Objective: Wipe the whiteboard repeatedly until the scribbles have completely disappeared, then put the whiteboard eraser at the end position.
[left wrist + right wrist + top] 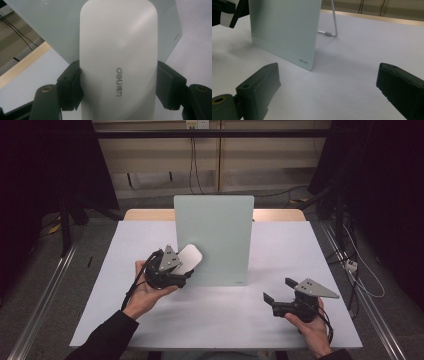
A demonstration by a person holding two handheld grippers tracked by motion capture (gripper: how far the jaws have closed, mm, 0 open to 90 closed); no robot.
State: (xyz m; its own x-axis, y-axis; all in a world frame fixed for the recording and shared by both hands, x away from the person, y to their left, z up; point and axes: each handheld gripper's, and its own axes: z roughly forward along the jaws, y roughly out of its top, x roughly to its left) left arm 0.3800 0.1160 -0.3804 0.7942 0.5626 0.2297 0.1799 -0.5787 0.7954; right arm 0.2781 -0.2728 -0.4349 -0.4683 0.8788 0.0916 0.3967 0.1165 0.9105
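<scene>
White eraser (118, 57) sits clamped in the left tongs (182, 270), held against the pale green board (220, 235). Right tongs (280, 290) rest apart and empty, low over the worktop (210, 315).

White eraser (117, 62) with grey lettering, pale green board (215, 237), white table (280, 250).

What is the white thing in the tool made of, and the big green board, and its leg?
The white eraser looks like smooth matte plastic: rounded edges, a soft sheen and a printed grey logo. The pale green board seems to be frosted glass or coated metal, being thin, flat and evenly dull; I cannot tell which. Its leg looks like shiny bent metal wire.
</scene>
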